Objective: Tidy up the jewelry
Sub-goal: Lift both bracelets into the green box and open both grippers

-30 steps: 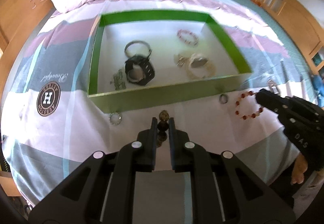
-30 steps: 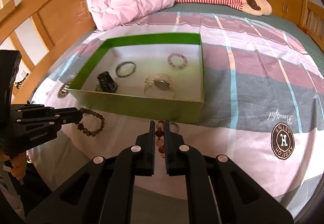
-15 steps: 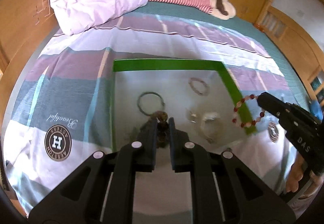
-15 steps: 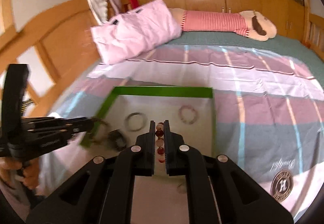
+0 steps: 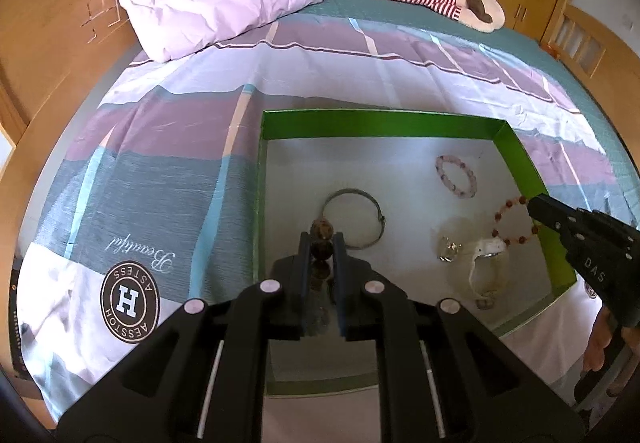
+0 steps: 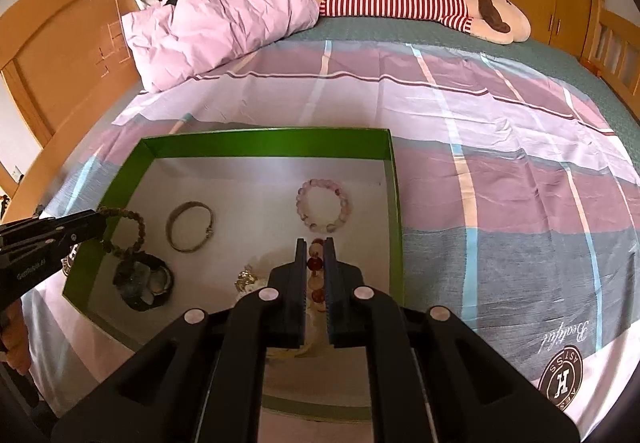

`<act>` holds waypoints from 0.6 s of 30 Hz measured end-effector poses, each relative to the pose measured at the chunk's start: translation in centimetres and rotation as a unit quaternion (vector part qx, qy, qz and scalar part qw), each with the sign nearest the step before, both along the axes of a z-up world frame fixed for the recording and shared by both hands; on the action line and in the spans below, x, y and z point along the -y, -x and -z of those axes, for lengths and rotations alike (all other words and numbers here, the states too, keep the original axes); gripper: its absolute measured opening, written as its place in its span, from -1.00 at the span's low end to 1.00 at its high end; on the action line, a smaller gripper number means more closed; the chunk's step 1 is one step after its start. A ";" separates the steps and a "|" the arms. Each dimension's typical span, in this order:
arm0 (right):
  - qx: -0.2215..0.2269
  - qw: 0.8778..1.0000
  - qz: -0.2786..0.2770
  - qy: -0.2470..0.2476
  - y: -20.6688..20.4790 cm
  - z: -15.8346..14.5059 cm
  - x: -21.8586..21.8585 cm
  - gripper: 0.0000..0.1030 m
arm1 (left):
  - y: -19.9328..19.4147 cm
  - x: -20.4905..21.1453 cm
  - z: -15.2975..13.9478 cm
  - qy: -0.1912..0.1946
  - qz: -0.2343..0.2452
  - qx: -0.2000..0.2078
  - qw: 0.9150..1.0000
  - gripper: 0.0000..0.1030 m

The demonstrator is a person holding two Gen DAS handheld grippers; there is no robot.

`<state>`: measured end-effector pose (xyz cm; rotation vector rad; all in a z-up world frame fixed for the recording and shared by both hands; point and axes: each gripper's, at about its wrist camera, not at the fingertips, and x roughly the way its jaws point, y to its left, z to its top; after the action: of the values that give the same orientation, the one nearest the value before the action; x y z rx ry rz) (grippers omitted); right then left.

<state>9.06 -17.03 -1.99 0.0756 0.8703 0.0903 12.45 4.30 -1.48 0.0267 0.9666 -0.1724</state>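
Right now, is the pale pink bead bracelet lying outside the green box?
No, the pale pink bead bracelet lies flat on the grey floor inside the green box, near its far right corner.

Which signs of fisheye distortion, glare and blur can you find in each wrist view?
Left wrist view: the bed's stripes and the green box bow outward, with dark corners; glare whitens the box floor near its far wall. Right wrist view: the same bowing; the silver bangle and the dark bead bracelet look smeared; the pillow is sharp.
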 end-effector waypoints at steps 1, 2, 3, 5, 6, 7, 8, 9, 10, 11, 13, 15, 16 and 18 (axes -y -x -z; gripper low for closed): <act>-0.001 1.000 0.001 0.000 -0.1 0.0 0.0 -0.86 | 0.1 0.1 0.0 0.000 0.002 0.001 1.000 -0.80; -0.003 1.000 0.001 -0.001 -0.1 0.1 0.0 -0.86 | 0.1 0.1 0.0 0.000 0.004 0.001 1.000 -0.79; -0.003 1.000 0.001 -0.001 -0.1 0.2 0.0 -0.86 | 0.3 0.2 0.0 -0.001 0.004 0.002 1.000 -0.80; -0.004 1.000 0.000 0.000 -0.1 0.3 -0.2 -0.86 | 0.3 0.2 0.0 -0.004 0.005 0.003 1.000 -0.80; -0.005 1.000 -0.001 0.001 0.0 0.3 -0.3 -0.86 | 0.3 0.2 0.0 -0.004 0.005 0.003 1.000 -0.79; -0.005 1.000 -0.001 0.001 0.0 0.3 -0.3 -0.86 | 0.3 0.2 0.1 -0.004 0.005 0.002 1.000 -0.79; -0.005 1.000 -0.002 0.001 0.1 0.4 -0.4 -0.86 | 0.3 0.2 0.1 -0.004 0.005 0.001 1.000 -0.79; -0.005 1.000 -0.003 0.003 0.0 0.4 -0.5 -0.86 | 0.3 0.3 0.2 -0.005 0.005 -0.001 1.000 -0.79; -0.004 1.000 -0.005 0.006 0.0 0.4 -0.6 -0.86 | 0.3 0.3 0.3 -0.006 0.007 -0.002 1.000 -0.79; -0.001 1.000 -0.008 0.010 0.1 0.3 -0.7 -0.85 | 0.2 0.4 0.3 -0.007 0.009 -0.003 1.000 -0.77; 0.003 1.000 -0.007 0.006 0.4 0.0 -0.8 -0.32 | 0.3 0.2 0.2 -0.006 0.004 0.000 1.000 -0.40; 0.015 1.000 -0.004 -0.019 1.4 -1.0 -0.4 -0.13 | 0.5 -0.1 -0.1 -0.001 0.000 0.004 1.000 -0.34; 0.016 1.000 -0.006 -0.026 1.8 -1.4 -0.3 -0.13 | 0.7 -0.3 -0.3 0.001 0.000 0.004 1.000 -0.35; 0.017 0.999 -0.015 -0.038 3.1 -2.6 -0.2 -0.13 | 1.4 -0.6 -0.8 0.005 -0.002 0.008 1.000 -0.35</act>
<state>5.91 -16.84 0.66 0.1325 0.8339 0.1531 11.05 4.88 -0.67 0.0173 0.9504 -0.1723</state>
